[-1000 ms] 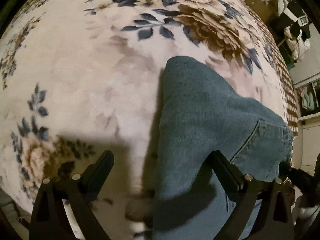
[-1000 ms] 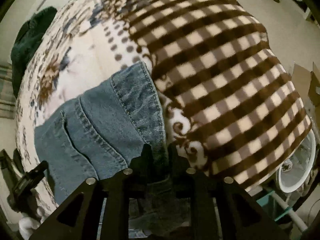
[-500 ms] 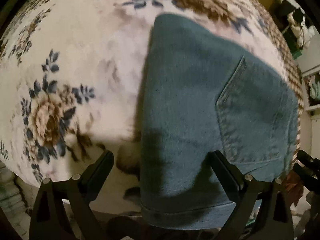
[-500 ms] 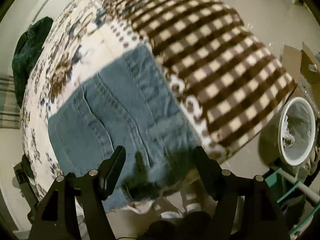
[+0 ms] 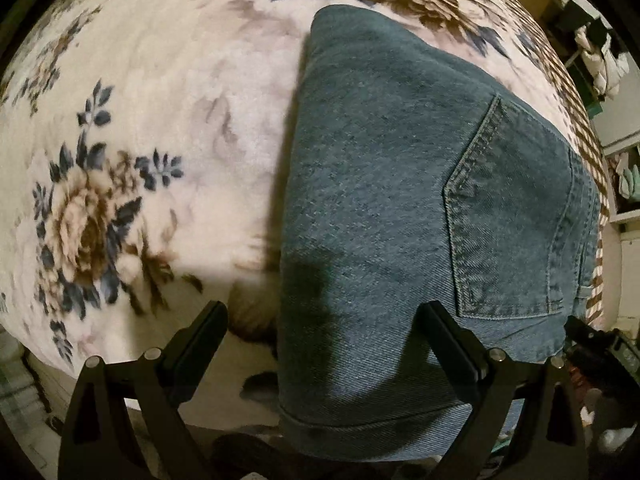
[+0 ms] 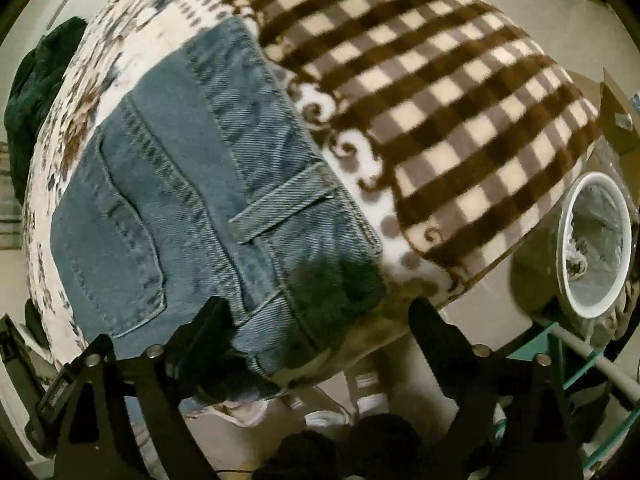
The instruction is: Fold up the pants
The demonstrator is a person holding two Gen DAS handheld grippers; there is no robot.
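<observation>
The folded blue denim pants (image 5: pixel 400 208) lie on the floral fleece blanket (image 5: pixel 160 120) at the bed's near edge. Right tongs (image 6: pixel 320 320) have just been opening, jaws now wide and empty; left tongs (image 5: pixel 324 324) gape empty too. Release looks complete; next likely calls for smoothing or withdrawing.

Both fisheye views bulge strongly, with black corners ringing the round picture. Warm, dim indoor light falls from above and behind, so dark gripper shadows land on the folded blue denim pants (image 5: pixel 400 208) near the lower edge. The cream floral fleece blanket (image 5: pixel 160 140) is softly smeared in the left view; the brown-and-cream checked blanket part (image 6: pixel 440 92) blurs in the right view.
</observation>
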